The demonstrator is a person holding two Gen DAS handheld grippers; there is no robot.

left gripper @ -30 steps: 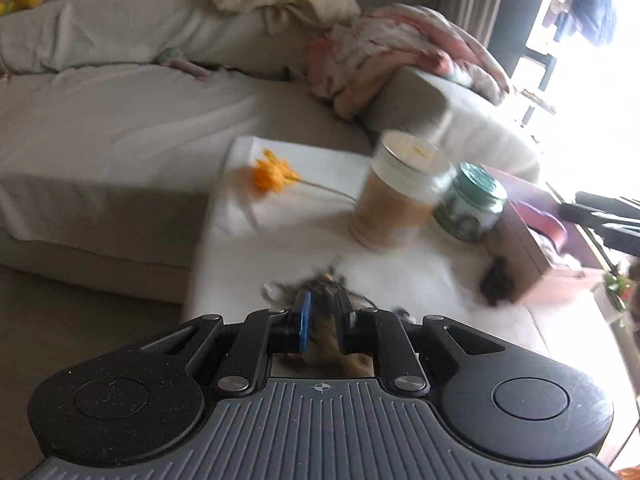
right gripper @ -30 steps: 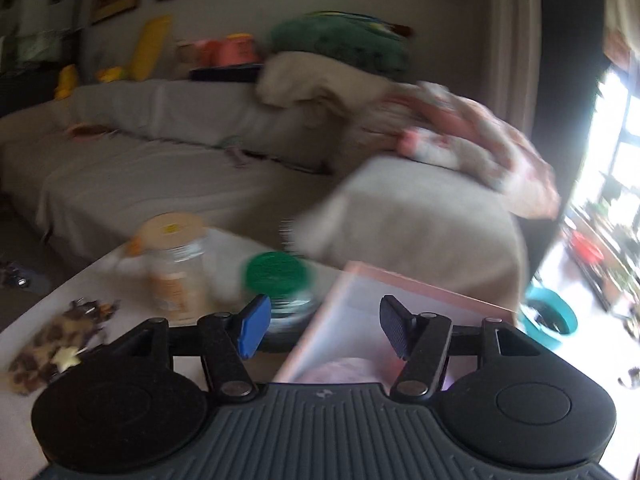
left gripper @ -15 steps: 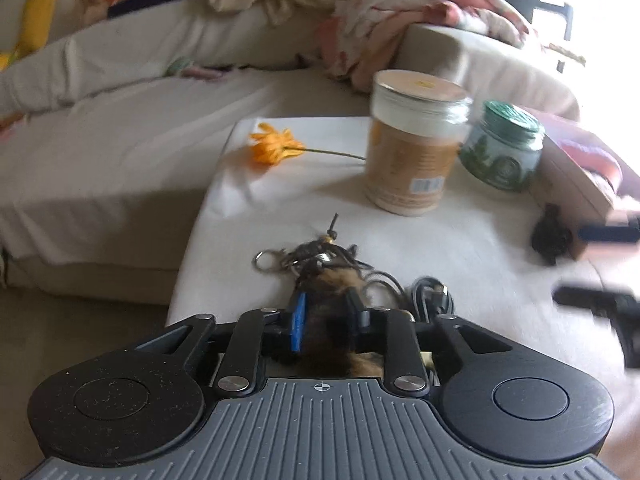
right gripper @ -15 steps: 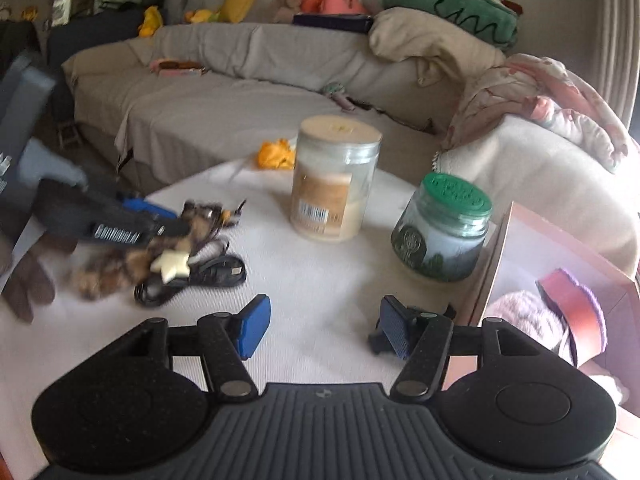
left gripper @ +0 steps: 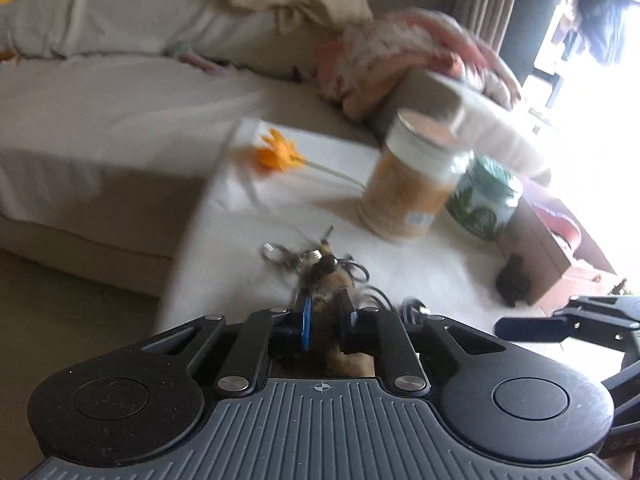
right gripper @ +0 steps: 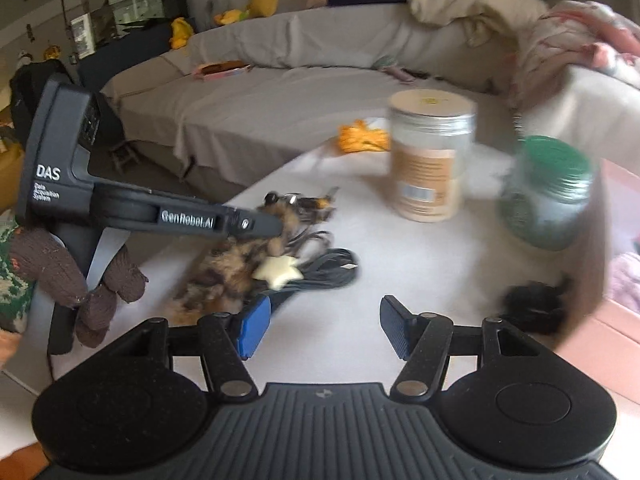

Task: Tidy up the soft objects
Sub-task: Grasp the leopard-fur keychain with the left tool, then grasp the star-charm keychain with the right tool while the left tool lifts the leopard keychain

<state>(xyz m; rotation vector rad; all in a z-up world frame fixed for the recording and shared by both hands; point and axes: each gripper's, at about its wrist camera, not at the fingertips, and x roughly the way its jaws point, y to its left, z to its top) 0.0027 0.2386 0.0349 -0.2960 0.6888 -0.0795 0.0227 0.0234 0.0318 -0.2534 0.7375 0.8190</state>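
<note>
A furry leopard-print keychain (left gripper: 325, 286) with key rings and a pale star (right gripper: 280, 270) lies on the white table (left gripper: 248, 240). My left gripper (left gripper: 324, 316) has its jaws closing on it, and the pads press the fur from both sides. In the right wrist view the left gripper (right gripper: 276, 226) comes in from the left, held by a gloved hand (right gripper: 80, 280). My right gripper (right gripper: 324, 328) hangs open over bare table, nothing between its fingers. A small black fuzzy thing (right gripper: 532, 304) lies by the pink box (left gripper: 552, 256).
A black cable (right gripper: 332, 268) is coiled beside the keychain. A beige jar (left gripper: 408, 188), a green-lidded jar (left gripper: 484, 200) and an orange flower (left gripper: 280, 154) stand further back. The box holds pink soft things (right gripper: 628, 276). A sofa (left gripper: 120, 92) with blankets lies behind.
The left jaws stood wider on the fur half a second ago and are now narrower. The right gripper swung down from the box toward the table and the keychain.
</note>
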